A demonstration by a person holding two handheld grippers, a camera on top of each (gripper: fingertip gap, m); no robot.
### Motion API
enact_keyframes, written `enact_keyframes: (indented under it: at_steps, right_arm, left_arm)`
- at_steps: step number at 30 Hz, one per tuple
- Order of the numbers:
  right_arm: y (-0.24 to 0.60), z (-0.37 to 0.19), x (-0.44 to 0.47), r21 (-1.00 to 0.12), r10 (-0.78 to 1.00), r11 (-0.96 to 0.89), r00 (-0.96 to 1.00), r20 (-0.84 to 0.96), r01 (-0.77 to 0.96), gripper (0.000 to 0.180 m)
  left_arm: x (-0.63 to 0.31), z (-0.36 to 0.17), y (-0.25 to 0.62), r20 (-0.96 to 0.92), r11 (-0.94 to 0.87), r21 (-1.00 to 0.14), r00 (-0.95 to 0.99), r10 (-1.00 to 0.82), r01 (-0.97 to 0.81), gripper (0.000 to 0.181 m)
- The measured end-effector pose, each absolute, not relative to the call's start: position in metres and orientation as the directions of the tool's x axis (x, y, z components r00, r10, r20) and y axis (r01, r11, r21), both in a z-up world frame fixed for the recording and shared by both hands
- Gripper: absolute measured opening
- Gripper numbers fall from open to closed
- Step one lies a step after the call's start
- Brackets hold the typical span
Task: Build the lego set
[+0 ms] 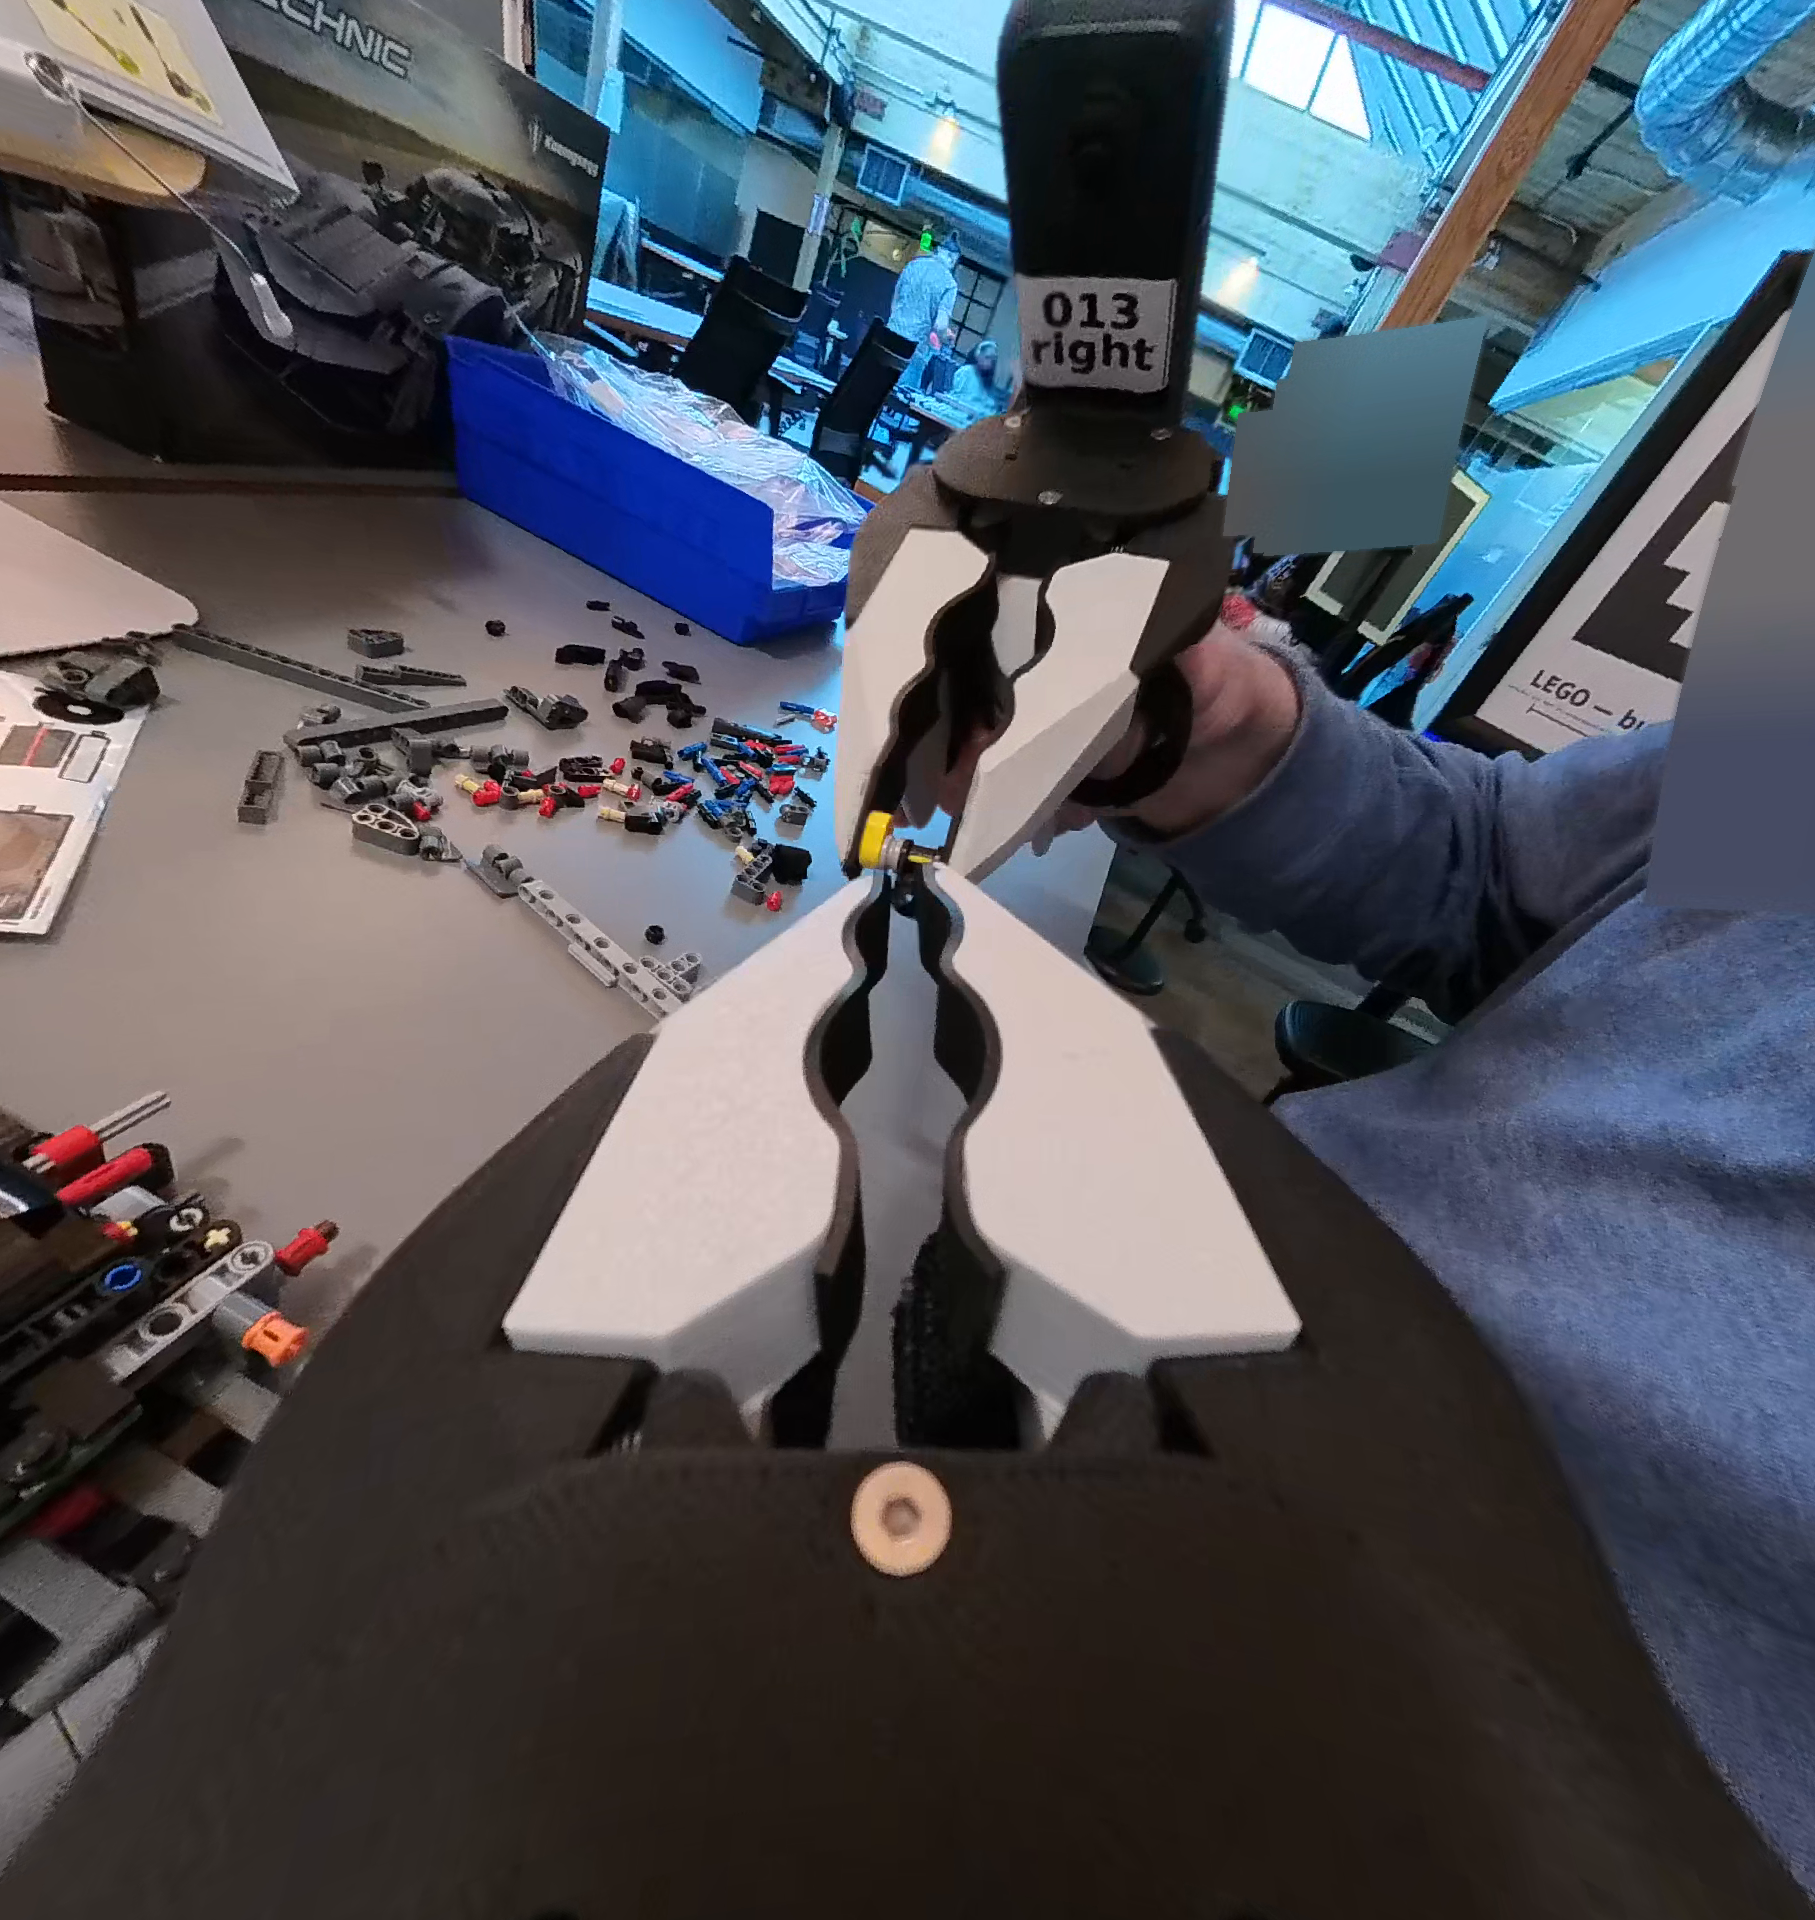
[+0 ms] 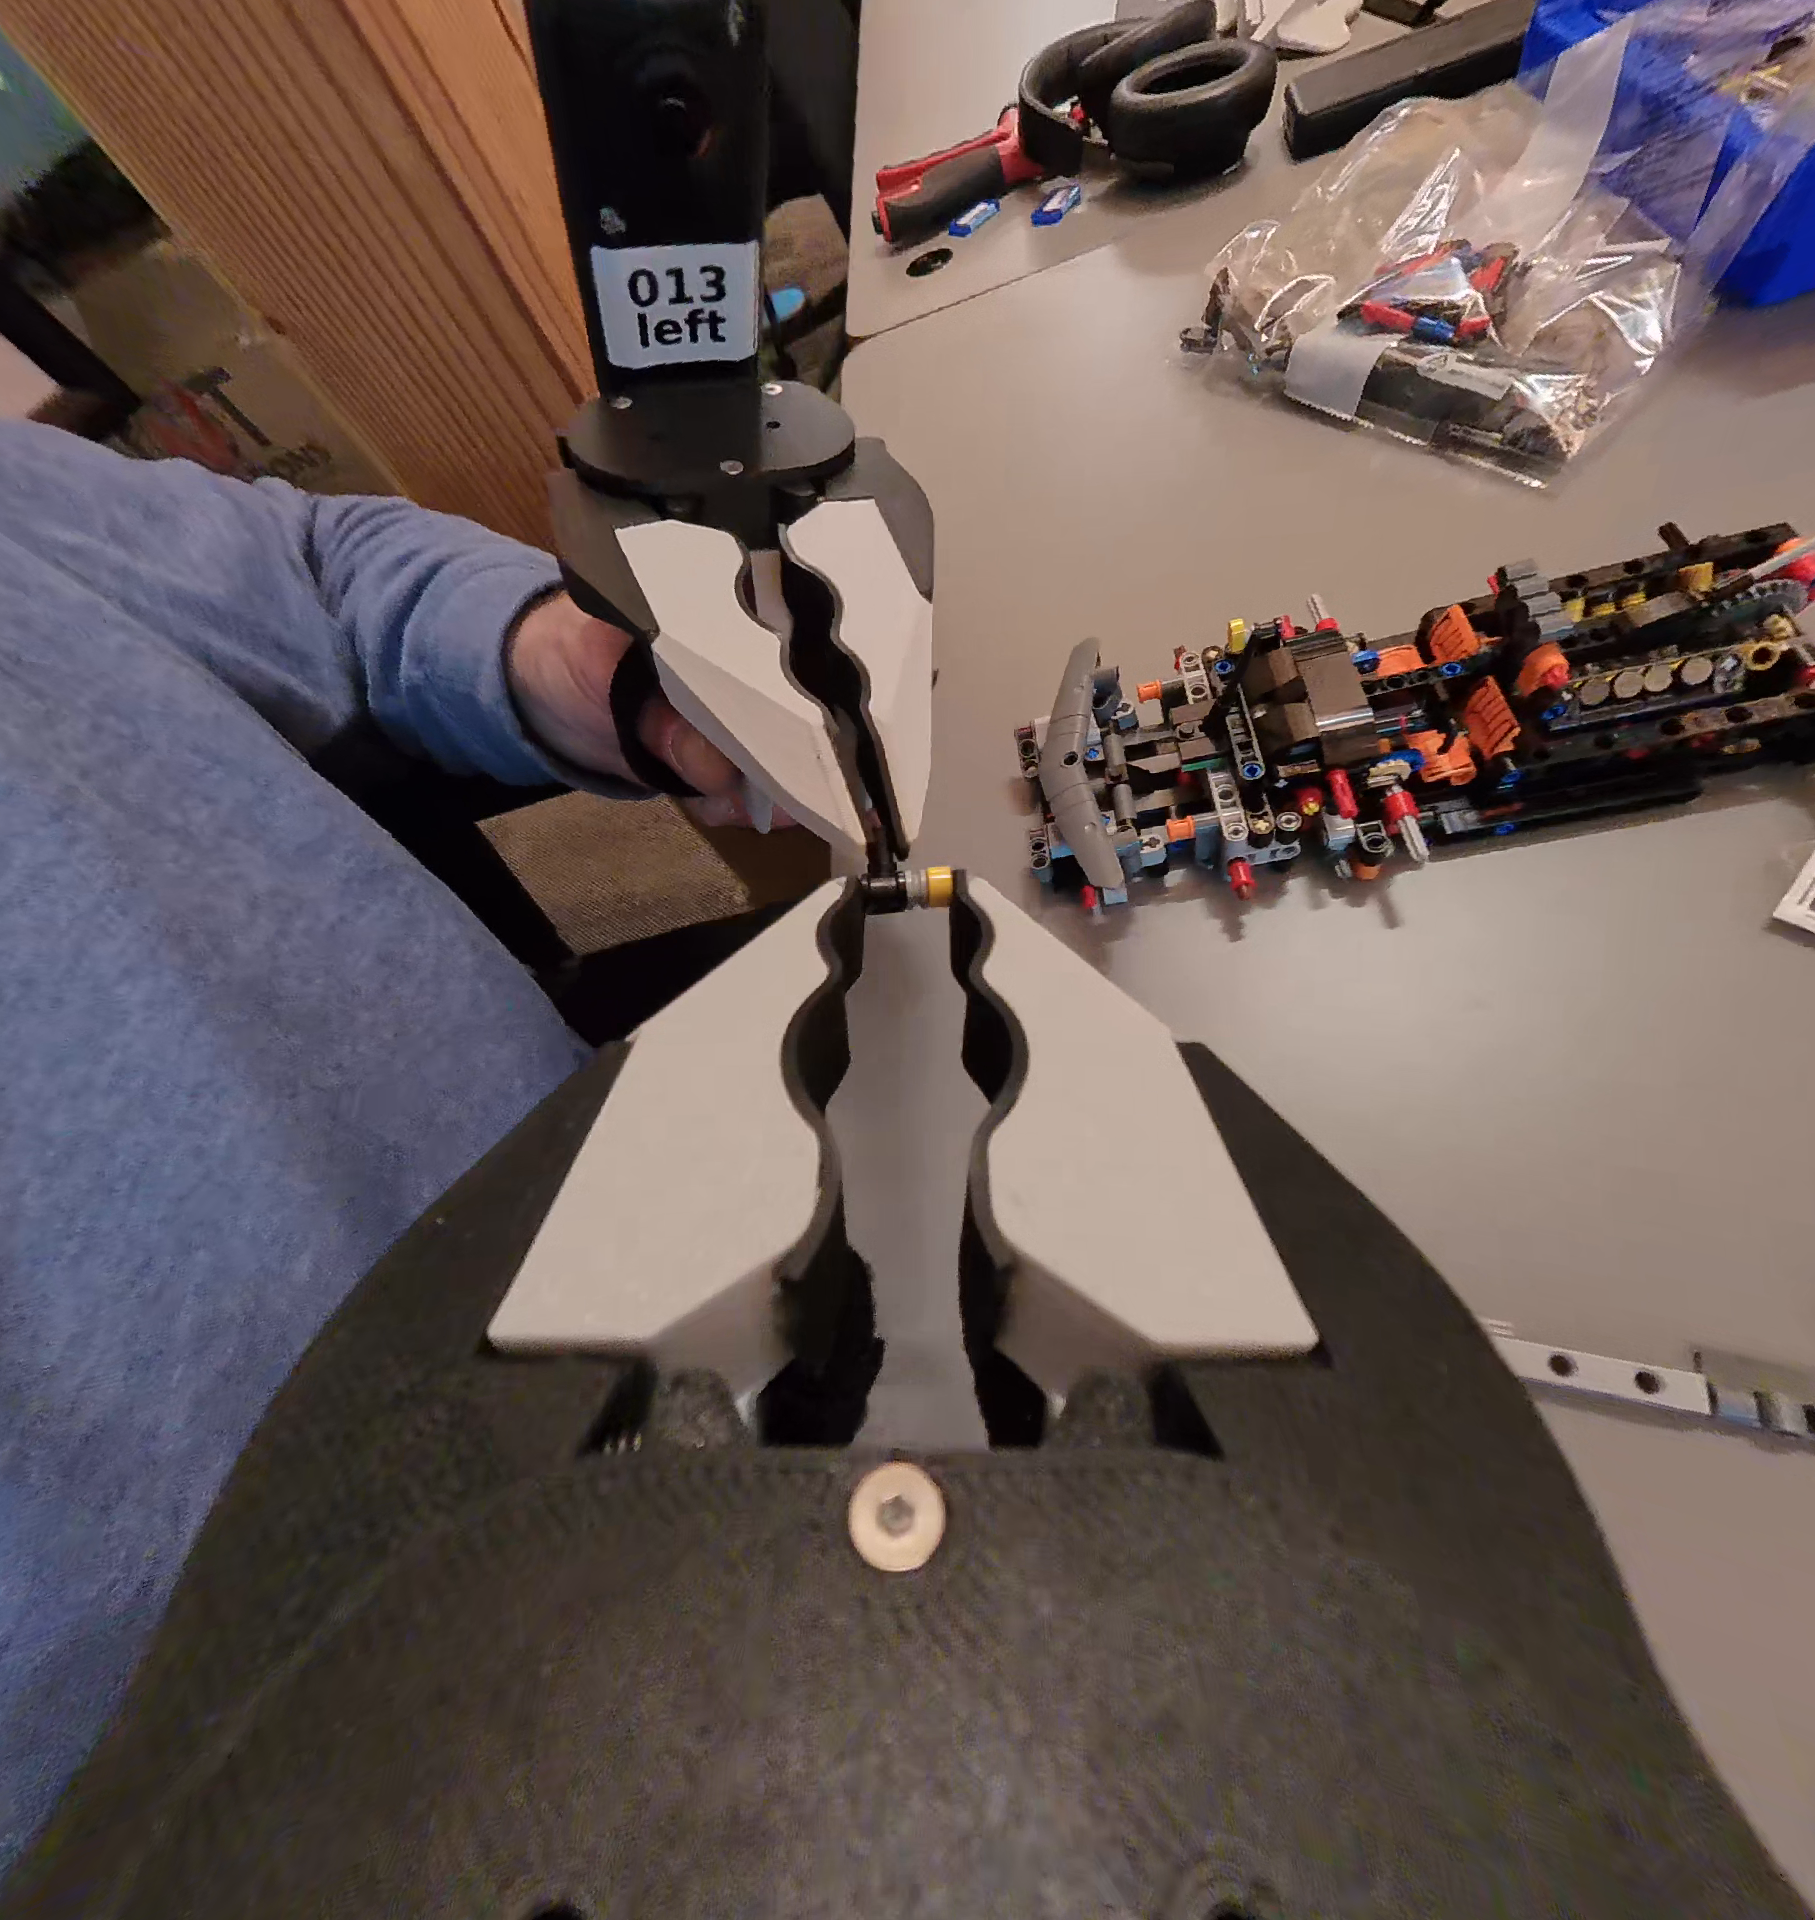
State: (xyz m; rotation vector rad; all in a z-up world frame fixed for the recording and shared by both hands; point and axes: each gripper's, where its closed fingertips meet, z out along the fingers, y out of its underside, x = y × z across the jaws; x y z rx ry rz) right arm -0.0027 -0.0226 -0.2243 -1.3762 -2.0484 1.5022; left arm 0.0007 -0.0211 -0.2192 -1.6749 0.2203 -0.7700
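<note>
Both grippers meet tip to tip in the air in front of a person in a blue sweater. A small lego sub-assembly point(image 2: 908, 888), made of a black connector, a grey bush and a yellow bush, spans the tips of my right gripper point(image 2: 905, 891), which is shut on it. My left gripper point(image 1: 903, 885) is shut on the black end of the same sub-assembly point(image 1: 877, 840). In the left wrist view the right gripper point(image 1: 898, 847) comes down from above. In the right wrist view the left gripper point(image 2: 882, 844) comes down from above.
The partly built lego car chassis point(image 2: 1402, 727) lies on the grey table point(image 2: 1298, 1091), and also shows in the left wrist view point(image 1: 103, 1278). Loose lego pieces point(image 1: 622, 769) are scattered beyond it, with a blue bin point(image 1: 633, 499), an instruction booklet point(image 1: 9, 810), a bag of parts point(image 2: 1454, 312) and tyres point(image 2: 1183, 83). My two grippers' fingertips are within a few centimetres of each other.
</note>
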Motion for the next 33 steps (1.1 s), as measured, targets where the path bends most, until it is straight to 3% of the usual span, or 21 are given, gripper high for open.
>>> enact_keyframes:
  at_steps: [6, 11, 15, 19, 23, 33]
  right_arm:
    - [-0.02, -0.225, -0.001, -0.837, 0.79, -0.012, -0.508, -0.343, 0.546, 0.013]
    - [-0.018, -0.231, 0.001, -0.816, 0.798, 0.029, -0.505, -0.329, 0.577, 0.013]
    - [-0.02, -0.237, 0.002, -0.782, 0.8, 0.077, -0.507, -0.322, 0.619, 0.013]
    - [-0.022, -0.243, 0.004, -0.74, 0.792, 0.11, -0.509, -0.338, 0.663, 0.013]
    - [-0.023, -0.247, 0.004, -0.708, 0.789, 0.12, -0.5, -0.357, 0.696, 0.013]
    - [-0.024, -0.254, 0.008, -0.642, 0.761, 0.114, -0.482, -0.434, 0.758, 0.013]
  left_arm:
    - [-0.002, -0.224, -0.021, 0.235, -0.252, -0.961, 0.821, -0.521, 0.115, 0.015]
    - [-0.003, -0.232, -0.019, -0.091, -0.21, -0.954, 0.873, -0.48, -0.215, 0.017]
    - [-0.003, -0.237, -0.018, -0.377, -0.167, -0.858, 0.815, -0.439, -0.486, 0.015]
    - [-0.001, -0.244, -0.019, -0.634, -0.132, -0.673, 0.659, -0.404, -0.728, 0.011]
    - [0.002, -0.249, -0.021, -0.731, -0.115, -0.565, 0.56, -0.388, -0.817, 0.005]
    - [0.006, -0.254, -0.02, -0.839, -0.079, -0.419, 0.419, -0.347, -0.905, 0.007]
